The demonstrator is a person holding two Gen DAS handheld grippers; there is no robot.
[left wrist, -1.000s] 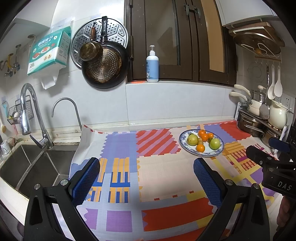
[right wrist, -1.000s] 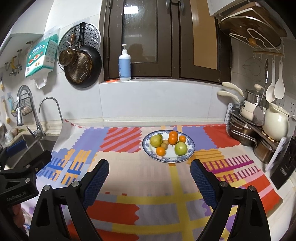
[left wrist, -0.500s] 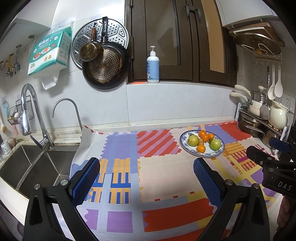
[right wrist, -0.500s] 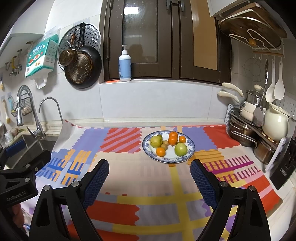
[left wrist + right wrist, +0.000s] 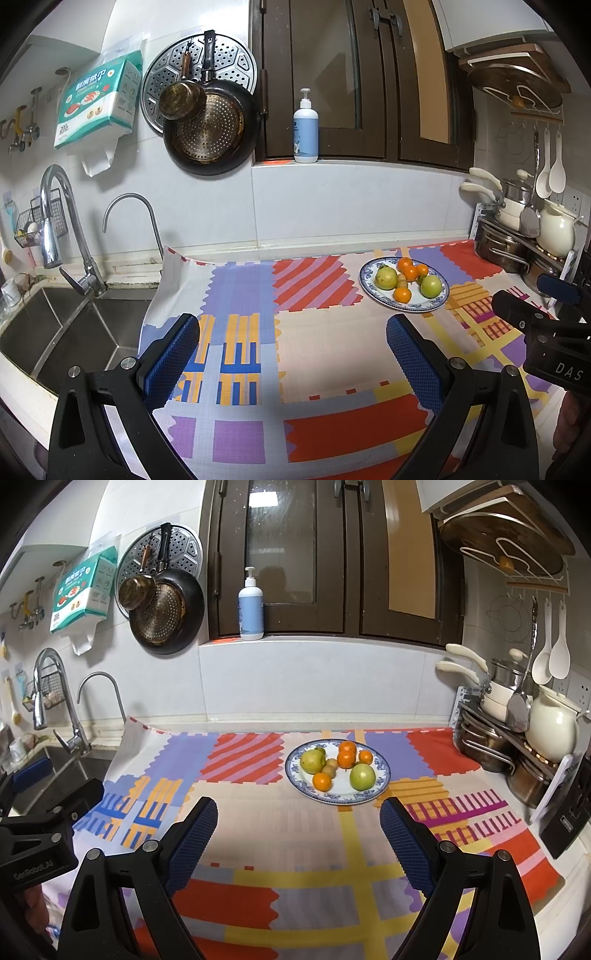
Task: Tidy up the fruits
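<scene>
Both tools [image 5: 291, 354] [image 5: 297, 836] unmoved, spread; plate [image 5: 380, 781] unchanged.

Small brown fruits [image 5: 330, 767] on the plate [image 5: 380, 779] are too small to identify

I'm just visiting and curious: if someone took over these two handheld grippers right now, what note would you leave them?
Left gripper: open, empty, above the patterned mat.
Right gripper: open, empty, facing the plate.
Fruit: two green fruits, four oranges and small brownish fruits all sit on the blue-rimmed plate.
Done: nothing visibly sorted.
Left: probably reach in and pick the first fruit; no target container is visible.
</scene>
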